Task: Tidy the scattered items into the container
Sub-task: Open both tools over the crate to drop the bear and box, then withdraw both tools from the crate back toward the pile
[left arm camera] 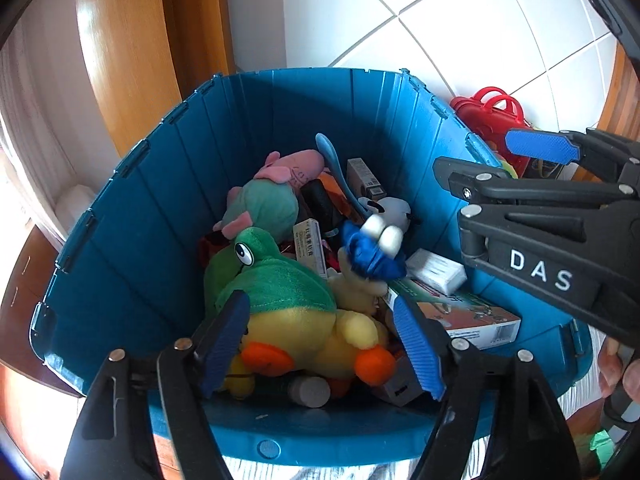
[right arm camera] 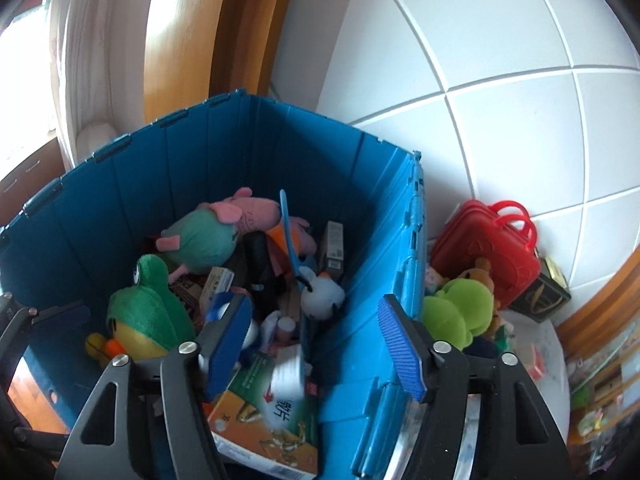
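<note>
- The left gripper (left arm camera: 320, 344) hangs over the near rim of the blue bin (left arm camera: 132, 208), its jaws spread with nothing pinched; the yellow duck plush (left arm camera: 308, 332) in its green frog hood lies loose in the bin just beneath them.
- The right gripper (right arm camera: 316, 344) also stands with jaws spread and empty, straddling the bin's right wall, one finger inside and one outside.
- A small white carton (right arm camera: 286, 376), blurred, shows between the right gripper's fingers and touches neither pad, above a large orange-and-green box (right arm camera: 264, 428) inside the bin.
- Further into the bin lies a blue plush with white eyes (left arm camera: 372, 252), beside a white-and-black plush (left arm camera: 394, 208) and a white medicine carton (left arm camera: 310, 250).
- A blue long-handled spoon (left arm camera: 334, 164) leans up out of the heap near the bin's middle.
- At the bin's far side rests a pink pig plush in a teal top (left arm camera: 268, 196), with a dark carton (left arm camera: 362, 178) standing to its right.
- Outside the bin, just beyond its right wall, a bright green plush (right arm camera: 460, 312) sits on the floor with other small things around it.
- Behind that, against the white tiled wall (right arm camera: 480, 80), stands a red toy suitcase (right arm camera: 486, 256), with a dark box (right arm camera: 542, 298) touching its right side.
- A wooden door frame (right arm camera: 244, 32) rises behind the bin's far corner.
</note>
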Motion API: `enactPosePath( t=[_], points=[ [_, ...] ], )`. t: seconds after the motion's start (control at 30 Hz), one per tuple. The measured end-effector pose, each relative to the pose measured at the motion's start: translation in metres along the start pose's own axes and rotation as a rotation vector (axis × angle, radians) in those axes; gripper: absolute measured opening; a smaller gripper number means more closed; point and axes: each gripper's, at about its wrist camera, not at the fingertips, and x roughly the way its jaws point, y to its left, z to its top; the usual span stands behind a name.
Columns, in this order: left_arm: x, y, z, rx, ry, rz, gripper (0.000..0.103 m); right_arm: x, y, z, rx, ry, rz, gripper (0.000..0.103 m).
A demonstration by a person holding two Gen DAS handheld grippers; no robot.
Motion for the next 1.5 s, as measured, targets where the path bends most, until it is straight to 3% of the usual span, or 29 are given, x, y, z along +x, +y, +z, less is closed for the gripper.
enactPosePath(
  t=[0.07,0.17,0.43,0.6,0.83,1.1,1.3,1.5],
  points=[
    [-0.006,-0.002,-0.001,-0.002,-0.016,-0.005,0.084,-0.009,-0.006,-0.002,0.016,-0.023,0.005,0.082],
    [-0.015,-0.007,-0.001,-0.008,-0.053,-0.013,0.103,-0.026,-0.017,-0.007,0.041,-0.064,0.023,0.084],
    [-0.062,-0.044,0.000,-0.024,-0.206,-0.006,0.103,-0.092,-0.092,-0.055,0.180,-0.253,0.101,0.102],
    [-0.087,-0.092,0.002,-0.041,-0.275,-0.070,0.103,-0.125,-0.170,-0.108,0.285,-0.333,0.068,0.103],
    [-0.087,-0.210,0.007,-0.007,-0.331,-0.117,0.103,-0.128,-0.305,-0.187,0.403,-0.307,-0.040,0.103],
    [-0.020,-0.350,0.009,-0.023,-0.232,-0.124,0.103,-0.084,-0.446,-0.267,0.439,-0.193,-0.079,0.103],
    [0.024,-0.392,0.008,-0.013,-0.148,-0.079,0.103,-0.047,-0.499,-0.302,0.493,-0.105,-0.041,0.103],
    [0.063,-0.391,0.017,-0.025,-0.128,-0.056,0.103,-0.009,-0.501,-0.297,0.498,-0.062,0.026,0.103]
  ],
)
